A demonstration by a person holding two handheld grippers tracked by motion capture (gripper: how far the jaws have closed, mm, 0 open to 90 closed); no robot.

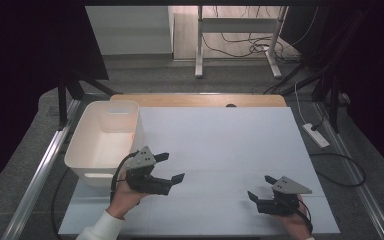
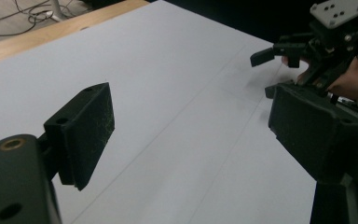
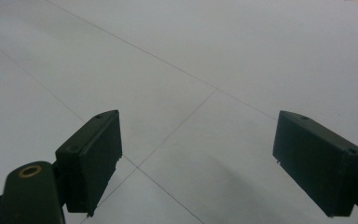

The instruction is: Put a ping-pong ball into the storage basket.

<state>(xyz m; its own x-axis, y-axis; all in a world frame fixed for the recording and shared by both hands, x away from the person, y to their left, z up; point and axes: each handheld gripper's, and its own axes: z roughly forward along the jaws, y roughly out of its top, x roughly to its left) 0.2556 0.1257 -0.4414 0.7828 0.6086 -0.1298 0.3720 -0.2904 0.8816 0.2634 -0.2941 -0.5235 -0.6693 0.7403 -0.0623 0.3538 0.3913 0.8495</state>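
Bin (image 1: 102, 142), white and open-topped, sits at the table's left edge in the high view, roughly at nine o'clock from the centre of the white sheet (image 1: 220, 150) that covers most of the table (image 1: 200, 100). Nothing can be made out inside it. Just beside its near right corner, at about four o'clock from it, the left gripper (image 1: 171, 167) hangs in the person's left hand (image 1: 125, 197); its jaws stand apart with nothing between them and point toward three o'clock, across the sheet. The grey plate on its top lies close to the bin's rim, whether touching or not I cannot tell. Well apart from it, at about five o'clock on the sheet, the right gripper (image 1: 261, 187) is held in the right hand (image 1: 295, 222), low over the sheet, jaws pointing toward nine o'clock and apart, with nothing between them. A power strip (image 1: 316, 135) lies on the floor past the table's right side, at three o'clock

In the left gripper view, the two black jaws rise wide apart over bare sheet (image 2: 168, 93), a thin seam line running between them. At two o'clock the right gripper (image 2: 270, 72) faces this way, held by the hand (image 2: 349, 79), its jaws apart. A strip of wooden table (image 2: 51, 32) shows at eleven o'clock

In the right gripper view, the jaws stand wide apart above the sheet (image 3: 214, 56), where thin seam lines cross between them
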